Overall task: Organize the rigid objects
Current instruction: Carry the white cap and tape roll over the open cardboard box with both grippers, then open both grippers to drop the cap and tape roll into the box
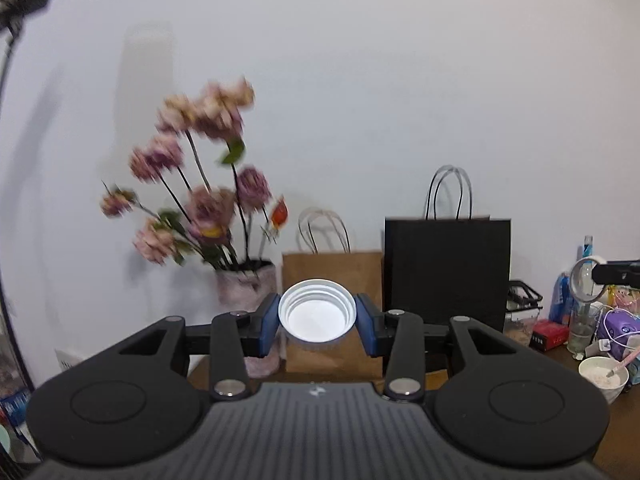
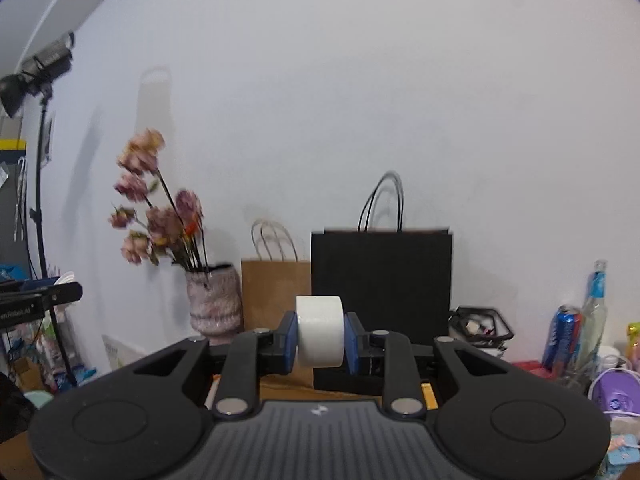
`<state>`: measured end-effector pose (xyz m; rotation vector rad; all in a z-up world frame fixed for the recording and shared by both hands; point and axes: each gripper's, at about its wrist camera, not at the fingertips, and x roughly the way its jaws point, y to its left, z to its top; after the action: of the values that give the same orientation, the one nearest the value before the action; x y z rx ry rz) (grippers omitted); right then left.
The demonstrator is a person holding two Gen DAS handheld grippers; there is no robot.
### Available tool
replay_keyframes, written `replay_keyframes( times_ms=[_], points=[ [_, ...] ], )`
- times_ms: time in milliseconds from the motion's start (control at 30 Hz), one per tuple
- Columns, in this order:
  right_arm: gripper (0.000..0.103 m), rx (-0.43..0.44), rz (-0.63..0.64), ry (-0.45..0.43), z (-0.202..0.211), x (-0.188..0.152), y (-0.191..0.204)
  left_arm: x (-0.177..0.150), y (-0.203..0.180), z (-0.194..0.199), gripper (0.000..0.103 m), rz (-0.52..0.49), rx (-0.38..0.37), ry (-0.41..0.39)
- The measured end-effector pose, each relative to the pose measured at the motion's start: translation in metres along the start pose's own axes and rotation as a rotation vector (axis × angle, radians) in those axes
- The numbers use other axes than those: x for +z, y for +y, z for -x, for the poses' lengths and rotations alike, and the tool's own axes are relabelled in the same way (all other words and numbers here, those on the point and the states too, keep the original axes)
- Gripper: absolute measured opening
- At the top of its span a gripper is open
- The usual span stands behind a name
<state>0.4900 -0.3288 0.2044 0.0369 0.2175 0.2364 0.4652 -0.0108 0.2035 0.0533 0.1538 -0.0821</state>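
Between the blue pads of your left hand-held gripper (image 1: 317,314) sits a white screw lid (image 1: 317,308), clamped by its rim with the threaded hollow facing you; your right hand-held gripper (image 2: 320,334) is clamped on a white cylindrical jar (image 2: 320,331) across its flat ends. Both are held up, clear of the tabletop (image 1: 624,412), in front of the brown paper bag (image 1: 332,270) and black paper bag (image 1: 446,264). Judging by the pair, lid meets jar next: keep both grips firm, bring the hollow square to the jar's mouth, and stay off the flower vase (image 2: 216,304).
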Motion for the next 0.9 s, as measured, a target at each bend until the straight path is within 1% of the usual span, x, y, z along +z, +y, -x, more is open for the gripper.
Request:
replay_keyframes(
  times_ms=[33,133,267,333,400,467,567,600,667,733,767,800,833,867,900],
  points=[
    [0.024,0.009,-0.001,0.022,-0.011,0.002,-0.003,0.003,0.002,-0.013,0.041,-0.002,-0.005,0.041],
    [0.024,0.023,-0.012,0.140,-0.060,0.007,-0.014,0.008,0.007,-0.057,0.041,0.003,-0.008,0.120],
    [0.024,0.018,-0.031,0.289,-0.125,0.001,-0.026,0.006,0.014,-0.123,0.041,0.068,-0.053,0.292],
    [0.024,-0.002,-0.041,0.372,-0.162,-0.007,-0.031,-0.002,0.011,-0.156,0.041,0.065,-0.073,0.371],
    [0.024,-0.021,-0.051,0.448,-0.194,-0.019,-0.036,-0.019,0.002,-0.194,0.041,0.036,-0.085,0.471],
    [0.024,-0.053,-0.040,0.532,-0.228,-0.037,-0.038,-0.040,-0.009,-0.226,0.041,-0.007,-0.083,0.551],
    [0.024,-0.099,-0.009,0.633,-0.265,-0.069,-0.038,-0.083,-0.020,-0.267,0.041,-0.039,-0.090,0.673],
    [0.024,-0.108,-0.006,0.656,-0.274,-0.078,-0.038,-0.097,-0.022,-0.278,0.041,-0.046,-0.081,0.705],
    [0.024,-0.121,0.012,0.699,-0.290,-0.097,-0.034,-0.122,-0.024,-0.294,0.041,-0.059,-0.066,0.752],
    [0.024,-0.130,0.033,0.716,-0.297,-0.110,-0.030,-0.140,-0.022,-0.306,0.041,-0.051,-0.044,0.793],
    [0.024,-0.134,0.041,0.727,-0.301,-0.116,-0.028,-0.147,-0.023,-0.310,0.041,-0.054,-0.046,0.810],
    [0.024,-0.138,0.050,0.731,-0.302,-0.119,-0.025,-0.151,-0.025,-0.311,0.041,-0.077,-0.042,0.807],
    [0.024,-0.144,0.061,0.731,-0.304,-0.122,-0.023,-0.153,-0.028,-0.310,0.042,-0.106,-0.020,0.782],
    [0.029,-0.154,0.072,0.731,-0.306,-0.125,-0.021,-0.154,-0.026,-0.311,0.044,-0.097,-0.003,0.776],
    [0.034,-0.166,0.078,0.733,-0.308,-0.126,-0.020,-0.155,-0.025,-0.311,0.044,-0.091,-0.002,0.775]
  ],
)
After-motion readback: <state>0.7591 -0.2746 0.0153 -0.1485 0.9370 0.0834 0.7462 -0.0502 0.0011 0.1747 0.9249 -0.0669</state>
